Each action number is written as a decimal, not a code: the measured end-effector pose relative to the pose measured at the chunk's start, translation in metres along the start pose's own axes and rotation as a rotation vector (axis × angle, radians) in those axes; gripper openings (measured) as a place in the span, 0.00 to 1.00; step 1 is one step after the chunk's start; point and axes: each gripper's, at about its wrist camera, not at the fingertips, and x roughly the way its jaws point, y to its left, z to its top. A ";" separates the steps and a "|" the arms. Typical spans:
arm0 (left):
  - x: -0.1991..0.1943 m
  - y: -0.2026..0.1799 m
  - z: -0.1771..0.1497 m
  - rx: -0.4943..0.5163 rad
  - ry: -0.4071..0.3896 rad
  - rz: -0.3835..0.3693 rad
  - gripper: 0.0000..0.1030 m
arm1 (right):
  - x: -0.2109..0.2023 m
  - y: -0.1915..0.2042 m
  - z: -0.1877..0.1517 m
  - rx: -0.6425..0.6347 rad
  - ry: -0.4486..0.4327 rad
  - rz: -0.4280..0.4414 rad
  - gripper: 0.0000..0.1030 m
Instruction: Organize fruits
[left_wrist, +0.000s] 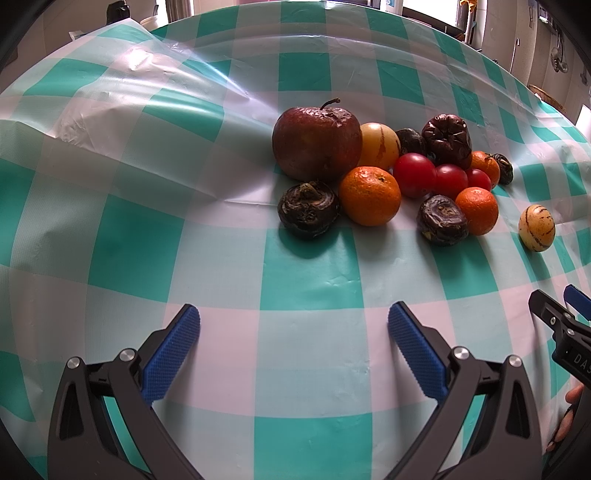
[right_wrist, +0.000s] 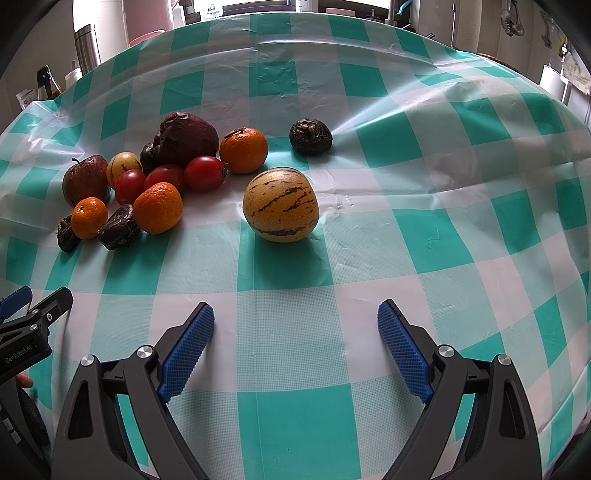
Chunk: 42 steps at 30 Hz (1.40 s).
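Across the middle of the left wrist view, a mixed heap of fruit lies on the teal-and-white checked plastic tablecloth (left_wrist: 310, 280): a wrinkled dark red apple (left_wrist: 317, 142), three orange mandarins, the nearest at centre (left_wrist: 370, 195), small red tomatoes (left_wrist: 413, 174), and dark shrivelled fruits, all touching or just beside one another. Nothing looks sorted yet, judging by that jumble. At the centre of the right wrist view, a yellow round melon with purple stripes (right_wrist: 280, 209) sits apart from the heap, directly ahead of the right gripper (right_wrist: 295, 343), probably the easiest first pick. That gripper's jaws are spread wide and empty. At lower centre, the left gripper (left_wrist: 293, 339) is likewise spread wide, holding nothing.
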 end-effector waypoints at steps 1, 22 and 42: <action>0.000 0.000 0.000 0.000 0.000 0.000 0.99 | 0.000 0.000 0.000 0.000 0.000 0.000 0.85; 0.000 0.000 0.000 0.000 0.000 0.000 0.99 | -0.001 0.003 -0.001 -0.012 0.009 0.010 0.85; -0.002 0.000 -0.001 0.012 0.005 -0.008 0.99 | 0.027 -0.034 0.043 -0.076 0.048 0.094 0.85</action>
